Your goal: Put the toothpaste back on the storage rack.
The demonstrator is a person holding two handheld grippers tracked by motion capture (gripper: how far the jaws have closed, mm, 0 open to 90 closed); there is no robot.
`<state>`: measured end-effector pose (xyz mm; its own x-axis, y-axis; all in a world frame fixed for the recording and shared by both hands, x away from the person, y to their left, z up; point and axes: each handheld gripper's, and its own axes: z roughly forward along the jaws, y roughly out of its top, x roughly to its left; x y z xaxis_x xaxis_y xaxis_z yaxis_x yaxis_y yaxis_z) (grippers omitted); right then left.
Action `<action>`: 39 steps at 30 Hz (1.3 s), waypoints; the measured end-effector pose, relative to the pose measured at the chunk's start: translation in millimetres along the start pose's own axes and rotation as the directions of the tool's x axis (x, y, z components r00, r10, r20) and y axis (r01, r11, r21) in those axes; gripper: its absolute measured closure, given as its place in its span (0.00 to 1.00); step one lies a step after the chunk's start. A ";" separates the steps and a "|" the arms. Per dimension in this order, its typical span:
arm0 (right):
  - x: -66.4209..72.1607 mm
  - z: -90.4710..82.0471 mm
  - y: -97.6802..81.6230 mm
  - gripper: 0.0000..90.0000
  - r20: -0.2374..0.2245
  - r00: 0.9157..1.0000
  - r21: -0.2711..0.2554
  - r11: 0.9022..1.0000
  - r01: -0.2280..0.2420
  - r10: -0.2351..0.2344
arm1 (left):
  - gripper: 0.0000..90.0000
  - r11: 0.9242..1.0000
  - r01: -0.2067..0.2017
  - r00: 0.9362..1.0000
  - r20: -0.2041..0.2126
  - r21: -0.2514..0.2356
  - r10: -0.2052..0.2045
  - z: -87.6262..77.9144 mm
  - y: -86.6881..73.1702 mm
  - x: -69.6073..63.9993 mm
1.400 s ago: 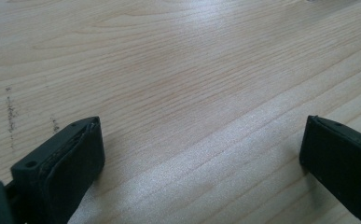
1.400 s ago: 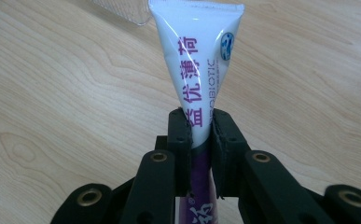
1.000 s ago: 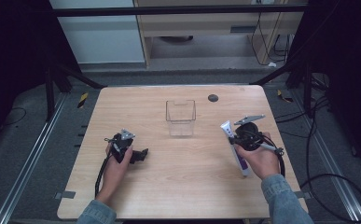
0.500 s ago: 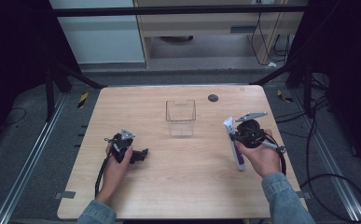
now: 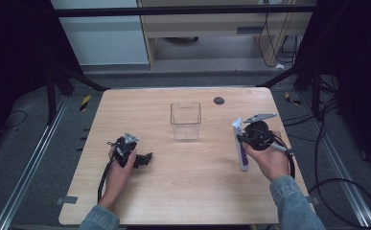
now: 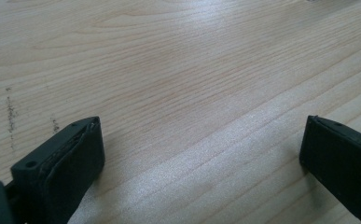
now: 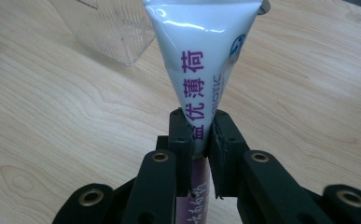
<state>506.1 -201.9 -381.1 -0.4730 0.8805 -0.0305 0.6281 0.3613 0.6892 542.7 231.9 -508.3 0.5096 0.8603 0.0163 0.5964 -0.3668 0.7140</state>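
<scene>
White tube [image 7: 201, 70] clamped in right tongs [image 7: 200, 135]; left tongs [image 6: 201, 154] agape on table [image 6: 178, 70].

The white tube [image 7: 201, 70] bears purple Chinese characters running along its length: 薄荷 just beyond the right tool [image 7: 200, 140], and 益优 at the tool's pads. Beside them, in smaller teal letters, the ending "BIOTIC" can be read; the rest is hidden.
</scene>
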 end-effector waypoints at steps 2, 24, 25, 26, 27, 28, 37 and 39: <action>0.2 -0.1 0.4 0.89 0.000 1.000 -0.003 1.000 -0.001 0.001 | 0.00 1.000 0.000 1.000 0.000 0.000 0.000 0.0 0.0 0.0; 0.2 -17.2 16.9 0.90 0.032 0.999 -0.171 0.985 -0.023 0.029 | 0.00 1.000 0.000 1.000 0.000 0.000 0.000 0.0 0.0 0.0; 0.5 -17.1 17.3 0.90 0.031 0.999 -0.181 0.983 -0.028 0.034 | 0.00 1.000 0.000 1.000 0.000 0.000 0.000 0.0 0.0 0.0; 0.9 -16.6 17.8 0.90 0.032 0.999 -0.190 0.981 -0.031 0.038 | 0.00 1.000 0.000 1.000 0.000 0.000 0.000 0.0 0.0 0.0; 1.5 -16.2 18.2 0.90 0.034 0.999 -0.199 0.980 -0.031 0.038 | 0.00 1.000 0.001 1.000 0.000 0.000 -0.001 0.0 0.0 0.0; 2.3 -15.8 18.7 0.90 0.032 0.999 -0.210 0.977 -0.032 0.039 | 0.00 1.000 0.001 1.000 0.000 0.000 -0.001 0.0 0.0 -0.1; 9.6 -10.9 25.3 0.90 0.030 0.998 -0.282 0.958 -0.049 0.060 | 0.00 1.000 0.001 1.000 0.000 0.000 -0.001 0.0 0.0 0.0; 12.0 -9.8 27.0 0.90 0.028 0.998 -0.294 0.955 -0.050 0.061 | 0.00 1.000 0.000 1.000 0.000 0.000 0.000 0.0 0.0 0.0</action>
<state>511.4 -184.6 -355.7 -0.4162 0.9092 -0.0086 0.4418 0.2105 0.8721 542.7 231.9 -508.4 0.5094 0.8604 0.0159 0.5966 -0.3665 0.7139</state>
